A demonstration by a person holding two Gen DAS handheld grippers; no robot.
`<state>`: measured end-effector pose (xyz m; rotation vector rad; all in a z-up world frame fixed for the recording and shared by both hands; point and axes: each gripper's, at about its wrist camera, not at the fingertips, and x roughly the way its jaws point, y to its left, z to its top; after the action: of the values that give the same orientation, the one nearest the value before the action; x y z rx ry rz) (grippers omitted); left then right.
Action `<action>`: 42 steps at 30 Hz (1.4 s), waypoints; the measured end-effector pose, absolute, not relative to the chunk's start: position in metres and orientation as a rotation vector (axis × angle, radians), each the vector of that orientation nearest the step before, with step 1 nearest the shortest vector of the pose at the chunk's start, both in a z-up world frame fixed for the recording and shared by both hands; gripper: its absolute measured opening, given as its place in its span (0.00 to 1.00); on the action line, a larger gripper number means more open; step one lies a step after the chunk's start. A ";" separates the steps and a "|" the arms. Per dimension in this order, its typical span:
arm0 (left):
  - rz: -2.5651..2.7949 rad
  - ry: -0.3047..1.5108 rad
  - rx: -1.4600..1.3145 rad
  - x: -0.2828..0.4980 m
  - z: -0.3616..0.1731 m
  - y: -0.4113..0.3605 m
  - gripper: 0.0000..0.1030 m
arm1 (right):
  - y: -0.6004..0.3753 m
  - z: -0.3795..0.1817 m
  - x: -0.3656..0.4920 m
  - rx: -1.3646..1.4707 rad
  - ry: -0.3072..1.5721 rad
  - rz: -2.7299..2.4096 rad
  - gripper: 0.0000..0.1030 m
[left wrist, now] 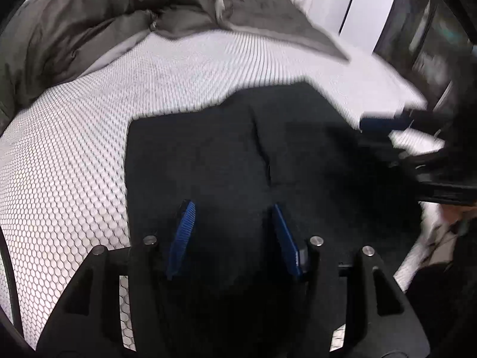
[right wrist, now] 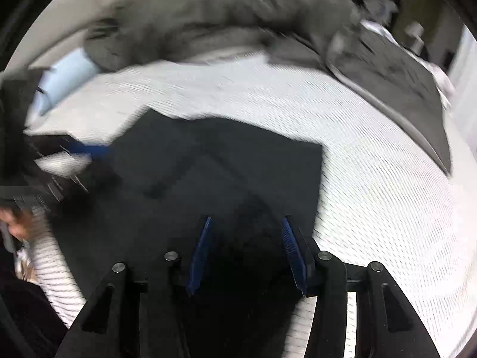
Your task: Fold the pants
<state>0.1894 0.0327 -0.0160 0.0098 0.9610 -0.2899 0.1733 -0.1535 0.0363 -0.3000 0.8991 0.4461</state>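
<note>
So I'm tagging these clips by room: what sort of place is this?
Probably a bedroom: the black pants lie on a white textured mattress, with a bunched grey duvet behind.

pants [left wrist: 238, 149]: one pair | grippers: two, left gripper [left wrist: 231, 208], right gripper [right wrist: 246, 223] | grey blanket [left wrist: 89, 29]: one | mattress [left wrist: 74, 149]: one

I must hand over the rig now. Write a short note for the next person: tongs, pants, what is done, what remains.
Left tongs: open, nothing held, above the pants.
Right tongs: open, nothing held, above the pants.
Pants: dark, lying flat on the white bed cover as a compact block, so they look already folded. A grey blanket lies behind.
Left: check the edges and, if needed, make one more fold. The pictures are blurred, so look first.
</note>
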 end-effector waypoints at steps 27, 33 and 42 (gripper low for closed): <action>-0.337 0.876 0.024 0.114 -0.001 0.052 0.61 | -0.143 0.003 0.133 -0.479 0.922 0.411 0.53; -0.362 0.912 0.222 0.100 -0.026 0.010 0.67 | -0.097 0.010 0.094 -0.483 0.873 0.665 0.57; -0.385 0.845 0.187 0.075 -0.009 0.017 0.67 | -0.204 0.009 0.062 -0.289 0.838 0.516 0.60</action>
<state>0.0754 0.0171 -0.0092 0.1868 0.8454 -0.3853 0.0622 -0.2041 0.0086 -0.2885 0.8381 0.5163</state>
